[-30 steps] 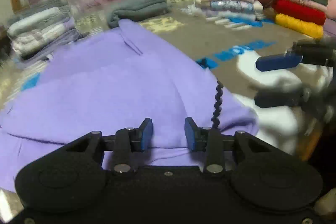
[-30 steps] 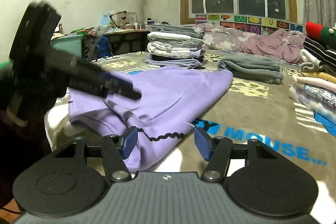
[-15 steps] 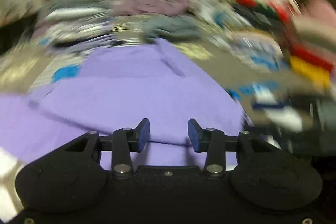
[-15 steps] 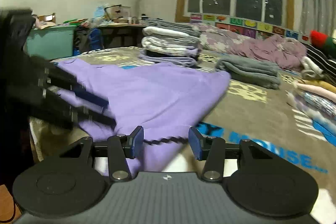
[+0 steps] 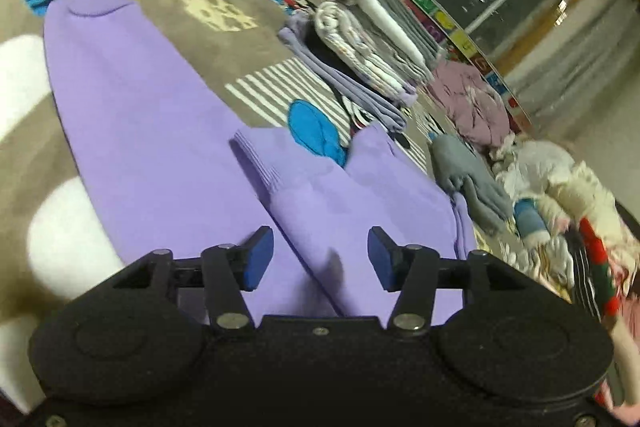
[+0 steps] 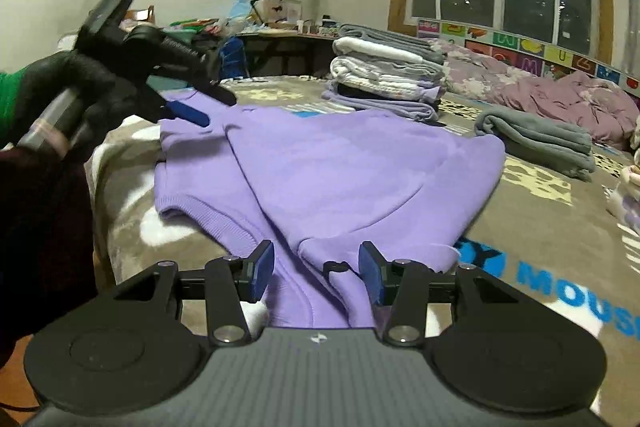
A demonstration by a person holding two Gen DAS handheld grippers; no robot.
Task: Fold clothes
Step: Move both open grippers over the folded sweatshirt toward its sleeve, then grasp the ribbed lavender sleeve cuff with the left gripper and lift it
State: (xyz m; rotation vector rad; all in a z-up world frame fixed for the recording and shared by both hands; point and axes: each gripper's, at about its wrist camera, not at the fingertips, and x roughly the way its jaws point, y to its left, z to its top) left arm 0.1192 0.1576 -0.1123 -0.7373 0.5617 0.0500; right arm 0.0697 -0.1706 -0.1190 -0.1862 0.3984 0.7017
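A purple sweatshirt (image 5: 160, 131) lies spread on the printed brown blanket (image 6: 540, 227). One sleeve, with a ribbed cuff (image 5: 264, 167), is folded across it. My left gripper (image 5: 320, 259) hovers over that sleeve; its jaws are opening and the pads touch nothing. In the right wrist view the left gripper (image 6: 216, 109), held by a black-gloved hand (image 6: 76, 83), hangs above the sweatshirt's (image 6: 340, 167) far left corner. My right gripper (image 6: 316, 271) stands open at the near hem. A fold of purple cloth and a black drawstring (image 6: 335, 267) lie between its pads, unpressed.
A stack of folded clothes (image 6: 384, 75) stands behind the sweatshirt, with a folded grey garment (image 6: 536, 143) to its right. Pink bedding (image 6: 560, 99) lies along the window wall. Another pile of clothes (image 5: 560, 195) sits at the right. A cluttered table (image 6: 272, 31) stands at the back.
The left gripper swung away from the near hem to the sweatshirt's far left side, rolled, and its jaws widened. The right gripper's jaws narrowed slightly and it edged over the hem.
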